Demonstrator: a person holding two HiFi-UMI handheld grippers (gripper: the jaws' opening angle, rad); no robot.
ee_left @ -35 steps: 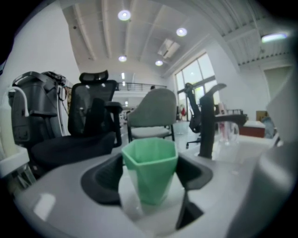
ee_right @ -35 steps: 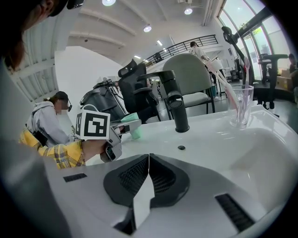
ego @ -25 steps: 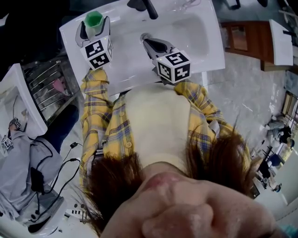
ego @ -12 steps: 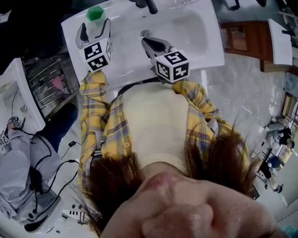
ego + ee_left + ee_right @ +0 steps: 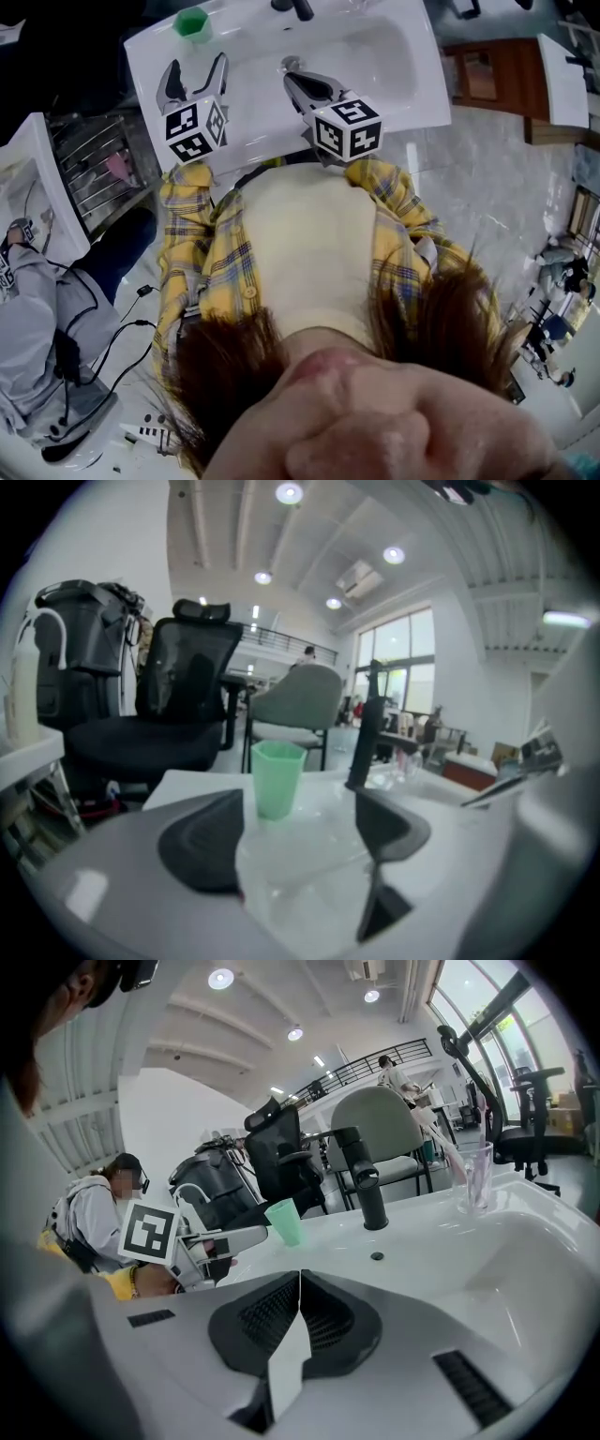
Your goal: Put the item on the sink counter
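Note:
A green plastic cup (image 5: pixel 192 21) stands upright on the far left corner of the white sink counter (image 5: pixel 253 117). My left gripper (image 5: pixel 197 67) is open and sits just short of the cup, with nothing between its fingers. In the left gripper view the cup (image 5: pixel 277 778) stands free beyond the open left gripper (image 5: pixel 295 832). My right gripper (image 5: pixel 291 70) is shut and empty over the basin's near rim. In the right gripper view the cup (image 5: pixel 284 1221) appears beyond the shut right gripper (image 5: pixel 300 1309), with the left gripper (image 5: pixel 208 1245) beside it.
A black faucet (image 5: pixel 364 1190) rises at the back of the basin (image 5: pixel 375 66), and a clear glass (image 5: pixel 475 1177) stands to its right. Office chairs (image 5: pixel 178 705) stand behind the counter. A metal rack (image 5: pixel 103 173) and a seated person (image 5: pixel 37 309) are at the left.
My left gripper has opened off the green cup and drawn back toward me. The cup stays on the counter corner. The right gripper has hardly moved.

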